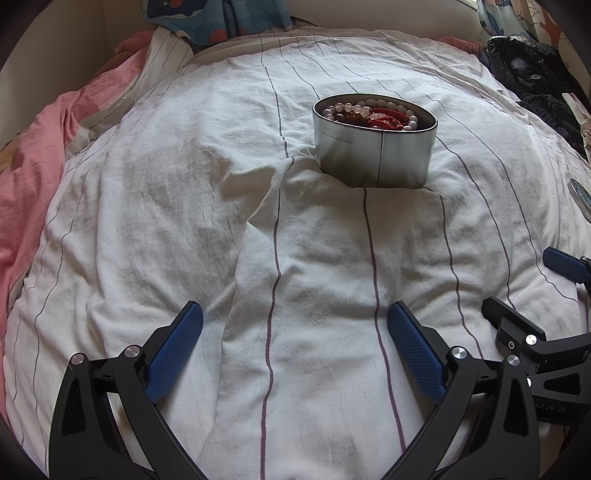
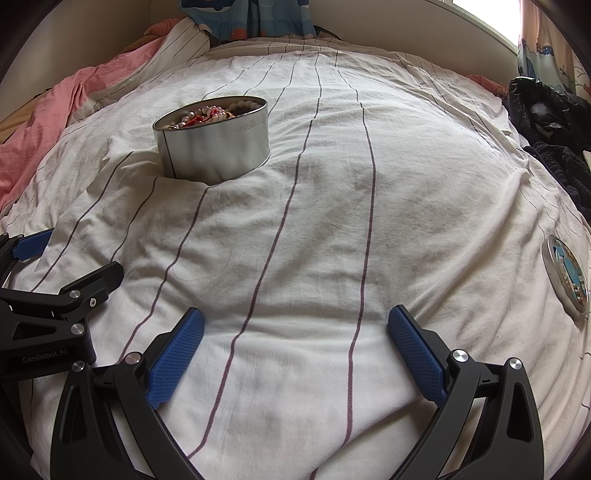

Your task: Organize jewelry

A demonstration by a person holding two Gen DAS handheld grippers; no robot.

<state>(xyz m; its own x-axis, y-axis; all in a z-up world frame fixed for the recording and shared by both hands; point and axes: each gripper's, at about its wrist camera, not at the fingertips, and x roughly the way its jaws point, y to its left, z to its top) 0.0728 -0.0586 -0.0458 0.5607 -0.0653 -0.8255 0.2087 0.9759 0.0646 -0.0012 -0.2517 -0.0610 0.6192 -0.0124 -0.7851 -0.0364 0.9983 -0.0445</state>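
A round silver tin (image 1: pixel 373 155) stands on the white striped duvet, ahead and a little right in the left wrist view, ahead left in the right wrist view (image 2: pixel 214 147). It holds pale bead bracelets (image 1: pixel 354 109) and red cord jewelry (image 1: pixel 388 117), which also show in the right wrist view (image 2: pixel 201 112). The tin's round lid (image 2: pixel 565 275) lies flat on the duvet at the far right. My left gripper (image 1: pixel 295 325) is open and empty, well short of the tin. My right gripper (image 2: pixel 295 328) is open and empty, beside the left one.
The striped duvet (image 1: pixel 184 203) is soft and wrinkled, with a fold against the tin's near side. A pink blanket (image 1: pixel 33 166) lies at the left edge. Dark clothes (image 2: pixel 546 122) are piled at the back right. Patterned curtains (image 1: pixel 221 18) hang behind the bed.
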